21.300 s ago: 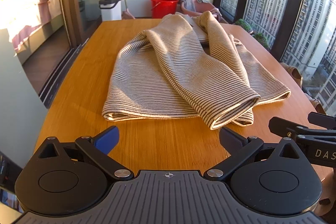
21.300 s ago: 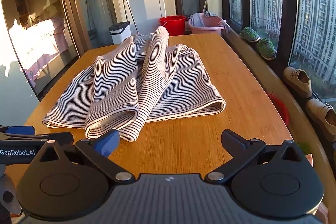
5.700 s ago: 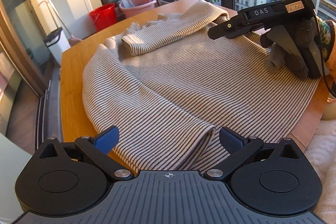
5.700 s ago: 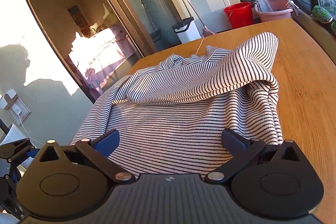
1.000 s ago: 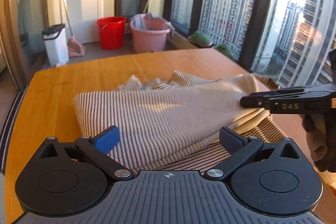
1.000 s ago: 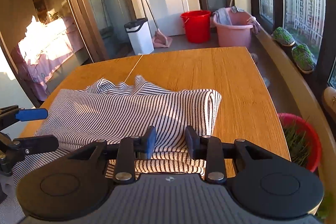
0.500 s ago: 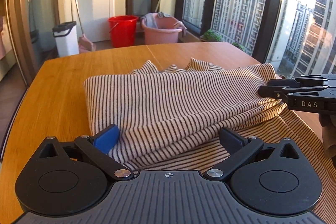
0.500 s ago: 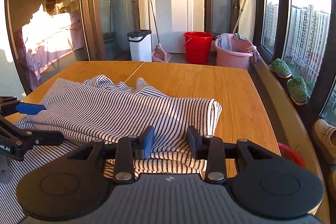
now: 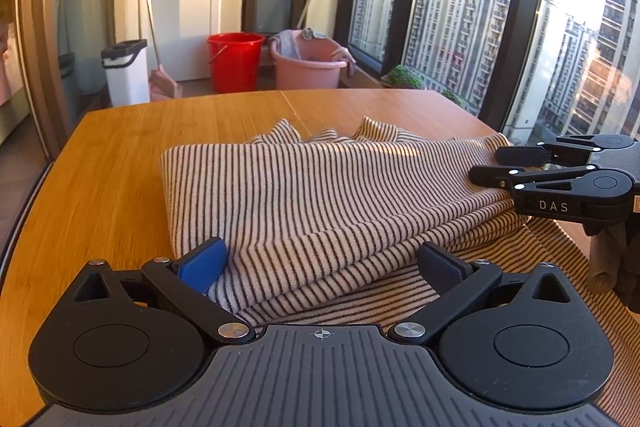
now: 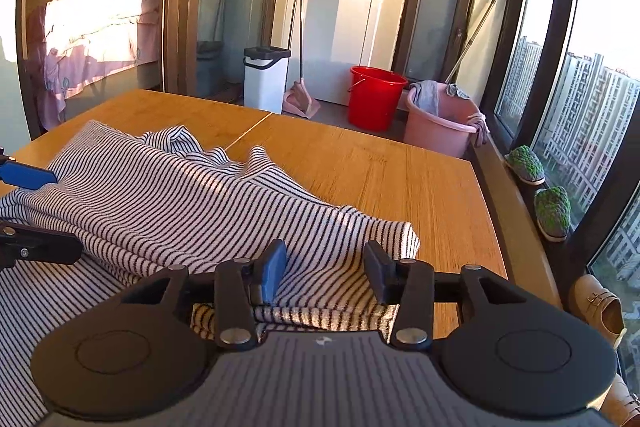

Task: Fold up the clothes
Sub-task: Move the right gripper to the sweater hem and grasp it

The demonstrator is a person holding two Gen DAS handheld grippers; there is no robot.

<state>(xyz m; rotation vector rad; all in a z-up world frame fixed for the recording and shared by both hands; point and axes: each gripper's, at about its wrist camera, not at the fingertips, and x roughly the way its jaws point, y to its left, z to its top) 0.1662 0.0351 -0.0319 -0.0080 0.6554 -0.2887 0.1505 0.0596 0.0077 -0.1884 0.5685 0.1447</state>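
1. Striped beige-and-dark knit garment (image 9: 320,195) is lying folded in layers on the orange wooden desk (image 9: 120,155), its collar end pointing toward the far edge.
2. Left hand-held gripper (image 9: 320,263) is hovering at the garment's near edge, released, jaws spread wide with cloth lying between them but not pinched.
3. Right hand-held gripper (image 10: 326,269) is sitting over the folded corner; its jaws have just been opening, the pads standing clear of the striped cloth between them.
4. Red plastic bucket (image 9: 234,61) and pink plastic basin (image 9: 308,65) are standing on the floor beyond the desk.
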